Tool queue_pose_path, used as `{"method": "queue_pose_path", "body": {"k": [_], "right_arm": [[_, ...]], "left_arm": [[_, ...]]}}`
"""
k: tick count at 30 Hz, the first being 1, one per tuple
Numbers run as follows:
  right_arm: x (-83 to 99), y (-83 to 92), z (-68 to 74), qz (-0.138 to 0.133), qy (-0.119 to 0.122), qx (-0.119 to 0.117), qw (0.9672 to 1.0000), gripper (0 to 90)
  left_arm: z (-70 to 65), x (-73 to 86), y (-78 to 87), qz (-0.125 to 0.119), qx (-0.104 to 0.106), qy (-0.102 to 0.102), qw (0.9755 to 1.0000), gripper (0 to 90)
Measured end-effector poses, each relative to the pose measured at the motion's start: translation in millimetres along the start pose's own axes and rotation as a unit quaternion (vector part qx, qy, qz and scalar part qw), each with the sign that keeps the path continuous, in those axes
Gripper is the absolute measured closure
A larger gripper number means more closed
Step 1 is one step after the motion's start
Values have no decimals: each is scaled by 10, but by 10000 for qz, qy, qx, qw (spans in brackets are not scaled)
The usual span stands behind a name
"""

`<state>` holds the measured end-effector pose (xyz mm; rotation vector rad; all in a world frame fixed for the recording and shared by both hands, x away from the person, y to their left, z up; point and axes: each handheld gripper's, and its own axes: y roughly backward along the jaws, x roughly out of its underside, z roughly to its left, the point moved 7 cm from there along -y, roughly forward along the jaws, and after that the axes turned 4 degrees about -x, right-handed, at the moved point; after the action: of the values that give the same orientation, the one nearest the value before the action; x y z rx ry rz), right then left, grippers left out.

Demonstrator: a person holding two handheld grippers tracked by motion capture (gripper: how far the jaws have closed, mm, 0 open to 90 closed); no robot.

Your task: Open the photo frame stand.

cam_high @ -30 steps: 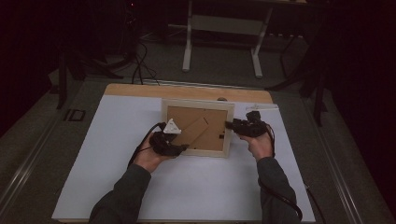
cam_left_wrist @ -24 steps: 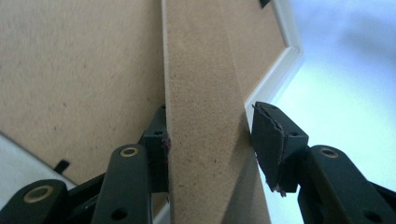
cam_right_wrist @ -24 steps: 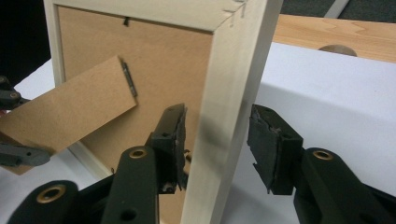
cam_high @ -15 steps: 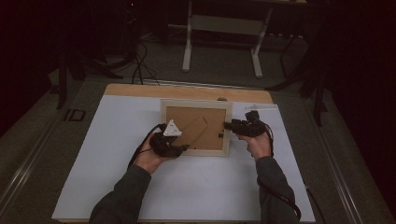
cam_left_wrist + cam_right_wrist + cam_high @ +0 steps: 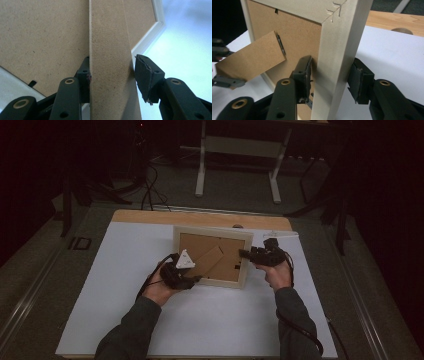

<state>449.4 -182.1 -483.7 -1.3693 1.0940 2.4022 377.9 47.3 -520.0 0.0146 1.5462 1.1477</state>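
The picture frame (image 5: 212, 256) lies back-up at the centre of the high view on the white counter (image 5: 125, 320). The left claw (image 5: 192, 280) straddles the cardboard stand (image 5: 110, 62): one pad touches it, the other stands just off, so nothing is clamped. The right claw (image 5: 329, 80) has just been closing around the frame's wooden side rail (image 5: 337, 50), gaps showing on both sides. Compared with a second ago, both hands sit where they were. Likely the stand is about to be swung out while the rail is steadied.

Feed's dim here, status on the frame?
Left gripper straddles brown fibreboard stand, one pad off it. Right gripper just closing across pale wooden picture frame, grip unclear. Nothing in the way.
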Motion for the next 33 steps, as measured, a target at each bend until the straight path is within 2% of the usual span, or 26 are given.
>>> {"method": "queue_pose_path", "body": {"k": [4,8,9,11,14,20,23,26,33], "right_arm": [[13,31,17,-37,110,-43,9999,578],[23,52,8,-59,145,3,9999,602],[25,54,2,-64,107,-2,9999,603],[37,56,-3,-49,135,23,9999,603],[43,63,0,-67,156,14,9999,604],[20,75,33,-93,325,49,9994,604],[3,85,58,-85,417,69,9991,605],[-2,91,67,-59,515,108,9986,608],[-31,127,102,-147,570,119,9982,621]], "left_arm": [[10,13,4,57,115,101,9999,534],[31,-26,44,-132,334,346,9988,494],[33,-36,52,-174,451,445,9978,498],[25,-34,51,-141,542,472,9973,514],[30,-34,59,-146,572,494,9970,549],[58,-57,116,-279,771,699,9942,627],[64,-52,120,-217,761,704,9944,670],[66,-39,104,-152,640,679,9955,694],[92,-38,93,-144,531,689,9961,728]]}}
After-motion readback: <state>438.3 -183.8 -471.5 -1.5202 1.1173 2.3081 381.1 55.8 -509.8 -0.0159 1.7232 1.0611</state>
